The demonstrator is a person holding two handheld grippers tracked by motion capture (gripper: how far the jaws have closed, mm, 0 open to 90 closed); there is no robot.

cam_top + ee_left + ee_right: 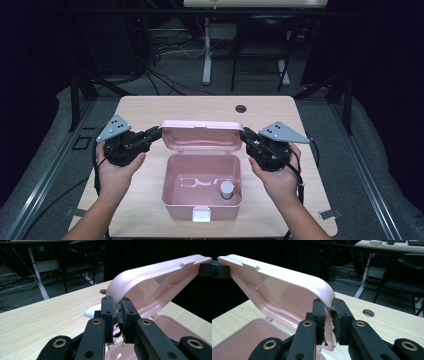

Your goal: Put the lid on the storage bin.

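A pink plastic box sits open on the wooden table, its hinged lid raised and tilted back. My left gripper is shut on the lid's left edge, and my right gripper is shut on its right edge. In the left gripper view the lid rises past my left gripper, with the box below. The right gripper view shows the lid pinched at its corner by my right gripper. A small white-capped bottle stands inside the box near its right wall.
The table has a round cable hole at the back. A white latch hangs on the box's front wall. Beyond the table are a desk leg, cables on the floor and dark frame posts.
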